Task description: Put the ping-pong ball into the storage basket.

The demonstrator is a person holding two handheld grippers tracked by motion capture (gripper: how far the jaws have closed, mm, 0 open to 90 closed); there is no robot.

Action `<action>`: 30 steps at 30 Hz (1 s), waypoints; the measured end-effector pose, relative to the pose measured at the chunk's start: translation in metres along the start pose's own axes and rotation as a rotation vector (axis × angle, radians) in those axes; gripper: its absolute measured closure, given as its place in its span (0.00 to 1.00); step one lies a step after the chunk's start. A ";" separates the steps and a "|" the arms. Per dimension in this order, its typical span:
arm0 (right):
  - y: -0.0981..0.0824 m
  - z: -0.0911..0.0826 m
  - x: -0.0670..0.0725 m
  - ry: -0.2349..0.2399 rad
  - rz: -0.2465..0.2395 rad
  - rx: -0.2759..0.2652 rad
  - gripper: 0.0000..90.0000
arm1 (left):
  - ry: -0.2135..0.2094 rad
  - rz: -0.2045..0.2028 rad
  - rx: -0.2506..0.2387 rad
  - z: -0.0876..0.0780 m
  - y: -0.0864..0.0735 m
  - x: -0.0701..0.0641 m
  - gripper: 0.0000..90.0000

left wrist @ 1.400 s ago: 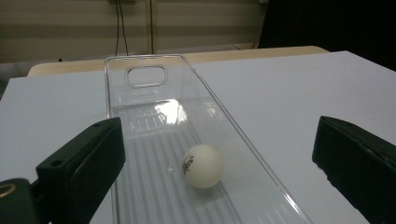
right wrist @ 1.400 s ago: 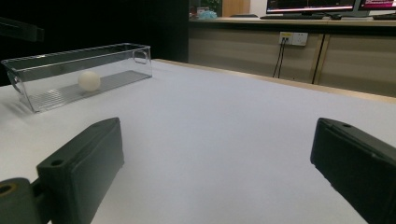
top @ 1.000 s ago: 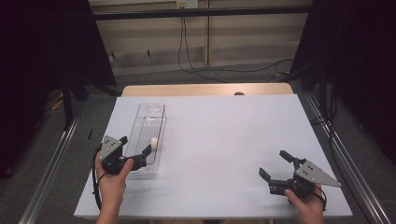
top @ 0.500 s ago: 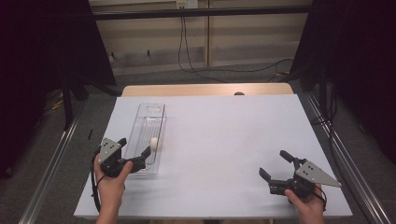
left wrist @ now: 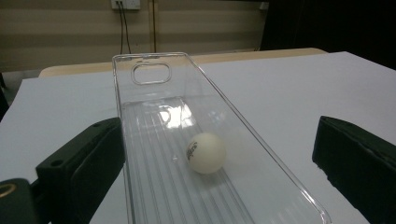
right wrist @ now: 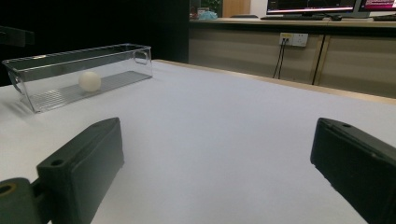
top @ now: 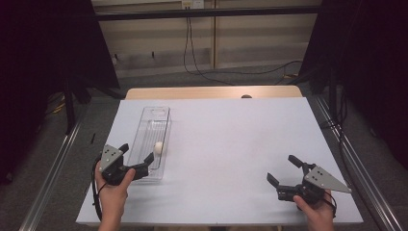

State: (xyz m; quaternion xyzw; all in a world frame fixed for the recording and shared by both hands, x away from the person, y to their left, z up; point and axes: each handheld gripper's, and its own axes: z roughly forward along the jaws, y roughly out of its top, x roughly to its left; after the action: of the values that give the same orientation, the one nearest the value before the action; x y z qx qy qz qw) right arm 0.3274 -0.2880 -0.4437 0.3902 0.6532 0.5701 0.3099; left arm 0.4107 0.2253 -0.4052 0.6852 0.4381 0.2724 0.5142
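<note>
The left hand-held gripper (top: pixel 139 159) stands released, its jaws straddling the near end of the tray (top: pixel 150 130). The ball (top: pixel 158 147) lies inside. Far right on the table (top: pixel 231 139), the right hand-held gripper (top: pixel 284 169) is released, empty.

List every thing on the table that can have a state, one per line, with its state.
clear tray: upright, open-topped, lying lengthwise on the table, one ball inside.
white ball: resting on the tray floor, free of both grippers.
left gripper: open, jaws either side of the tray's near end.
right gripper: open, holding nothing, over bare table.
table: covered by a white sheet.
</note>
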 end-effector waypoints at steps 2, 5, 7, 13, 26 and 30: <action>0.000 0.000 0.000 0.001 0.001 0.000 0.02 | -0.008 -0.003 -0.007 0.000 -0.001 0.000 0.03; 0.000 0.000 0.000 0.002 0.000 0.002 0.02 | -0.001 0.000 -0.002 -0.001 -0.003 0.000 0.03; 0.000 0.000 0.000 0.003 -0.002 0.001 0.02 | -0.001 0.007 -0.004 -0.001 -0.004 0.000 0.03; 0.000 0.000 0.000 0.001 -0.002 0.000 0.02 | 0.000 0.008 -0.005 -0.003 -0.007 -0.002 0.03; 0.000 -0.001 0.000 0.008 0.000 0.001 0.02 | 0.003 0.008 -0.012 -0.007 -0.013 -0.003 0.03; 0.000 0.000 0.000 0.003 0.003 -0.001 0.02 | 0.005 0.010 -0.018 -0.009 -0.015 -0.001 0.03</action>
State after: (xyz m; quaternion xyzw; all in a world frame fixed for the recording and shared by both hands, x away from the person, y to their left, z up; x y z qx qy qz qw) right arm 0.3270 -0.2880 -0.4436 0.3900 0.6530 0.5714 0.3083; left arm 0.3984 0.2302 -0.4166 0.6820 0.4338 0.2805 0.5177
